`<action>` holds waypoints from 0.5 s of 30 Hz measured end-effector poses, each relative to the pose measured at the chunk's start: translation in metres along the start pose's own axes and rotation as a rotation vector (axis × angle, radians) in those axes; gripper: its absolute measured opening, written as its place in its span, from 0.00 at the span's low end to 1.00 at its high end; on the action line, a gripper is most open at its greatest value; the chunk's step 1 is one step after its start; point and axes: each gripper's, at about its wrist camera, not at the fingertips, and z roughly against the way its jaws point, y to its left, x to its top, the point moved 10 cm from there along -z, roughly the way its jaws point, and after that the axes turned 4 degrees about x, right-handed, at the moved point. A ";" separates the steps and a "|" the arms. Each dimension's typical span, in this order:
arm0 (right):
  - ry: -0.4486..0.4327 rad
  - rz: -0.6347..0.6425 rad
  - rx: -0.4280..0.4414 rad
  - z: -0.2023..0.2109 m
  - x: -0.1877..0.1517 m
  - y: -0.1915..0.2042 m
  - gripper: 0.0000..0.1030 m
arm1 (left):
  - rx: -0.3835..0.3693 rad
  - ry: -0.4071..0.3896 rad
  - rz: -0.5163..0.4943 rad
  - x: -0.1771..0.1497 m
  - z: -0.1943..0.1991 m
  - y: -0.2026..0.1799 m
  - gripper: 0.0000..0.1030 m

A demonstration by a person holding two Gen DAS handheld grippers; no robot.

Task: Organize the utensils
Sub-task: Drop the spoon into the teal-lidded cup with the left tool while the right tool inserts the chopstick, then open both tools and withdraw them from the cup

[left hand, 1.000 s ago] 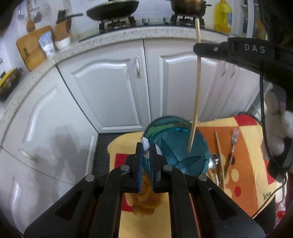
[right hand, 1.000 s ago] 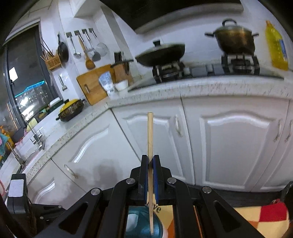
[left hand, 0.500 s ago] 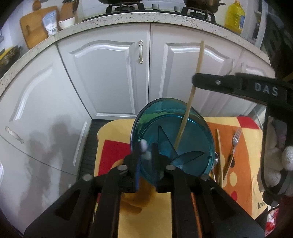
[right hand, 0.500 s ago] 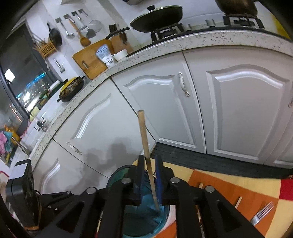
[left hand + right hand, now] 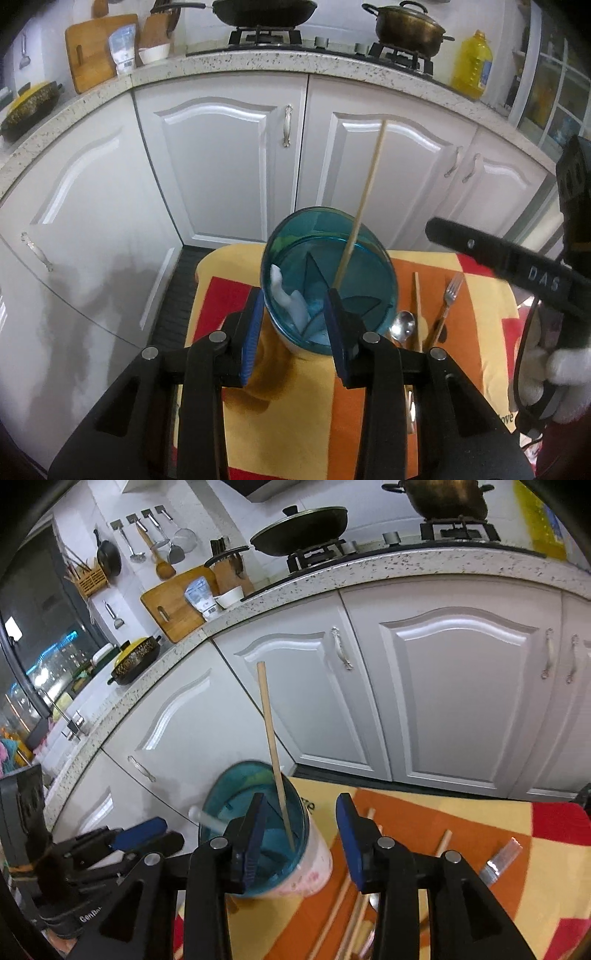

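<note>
We just dropped chopstick point(image 5: 360, 206) in blue cup point(image 5: 384, 258) — left gripper point(image 5: 293, 334), right gripper point(image 5: 301, 836) opening, empty. Next: grab fork point(image 5: 445, 312) beside cup.

Both wrist cameras look steeply down along their tongs, close above the blue cup point(image 5: 328, 288) point(image 5: 255, 823). They share the cup, patterned cloth point(image 5: 476, 306) point(image 5: 424, 812) and white cupboards point(image 5: 221, 166) point(image 5: 454, 686).

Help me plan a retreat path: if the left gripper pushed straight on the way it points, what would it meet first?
Probably the blue utensil holder: the left gripper, jaws opening, straddles its near rim, touching nothing visibly.
</note>
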 end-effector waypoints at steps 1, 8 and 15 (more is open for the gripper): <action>-0.002 0.010 -0.009 0.005 -0.004 0.001 0.36 | 0.001 -0.006 -0.002 -0.001 0.002 -0.002 0.32; -0.020 0.019 -0.048 0.033 -0.024 -0.001 0.42 | -0.001 -0.043 -0.013 -0.012 0.020 -0.022 0.32; -0.025 0.030 -0.096 0.061 -0.046 -0.006 0.42 | -0.012 -0.053 -0.011 -0.025 0.030 -0.039 0.32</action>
